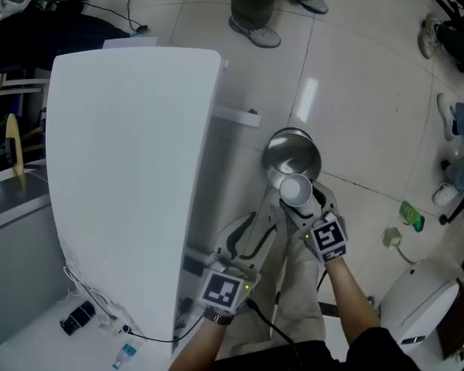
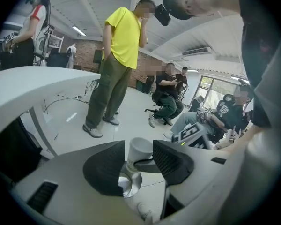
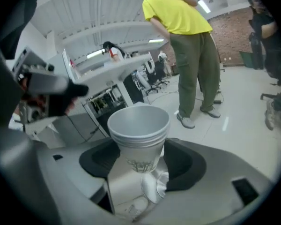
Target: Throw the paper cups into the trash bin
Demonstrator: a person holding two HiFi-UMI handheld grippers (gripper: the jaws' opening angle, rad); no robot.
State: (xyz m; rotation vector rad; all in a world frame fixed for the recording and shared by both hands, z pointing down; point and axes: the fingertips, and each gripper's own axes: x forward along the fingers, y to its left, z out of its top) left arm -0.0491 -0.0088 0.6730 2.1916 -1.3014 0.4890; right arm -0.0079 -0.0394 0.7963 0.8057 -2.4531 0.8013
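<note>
Your right gripper [image 1: 298, 202] has its jaws clamped on a nested stack of paper cups [image 3: 138, 125], mouth up, pinched low on the stack's sides. That's the whole load, and it isn't in the trash bin [image 1: 292, 133] yet. From the head view the stack sits over the near edge of the shiny round bin on the floor, just beside the corner of the white table [image 1: 131, 168]. So by my reading you're at the last step: get the stack squarely over the opening and let it go.

Your left gripper [image 2: 139, 159] has its jaws spread with nothing between the pads. The cup you see through that gap belongs to your right gripper, well beyond the left one. It hangs low by the table edge and is carrying nothing.

What's left? The drop itself. No other cup shows on the table. I see only cables, a small bottle [image 1: 124, 354] and a dark object at the near end.

Now the murky parts. I count what looks like 3 rims in the stack, but I can't be sure. The stack covers part of the bin's mouth, so I can't tell whether anything already lies inside. How high the cups ride above the rim isn't clear either. The table's far left is cut off.
</note>
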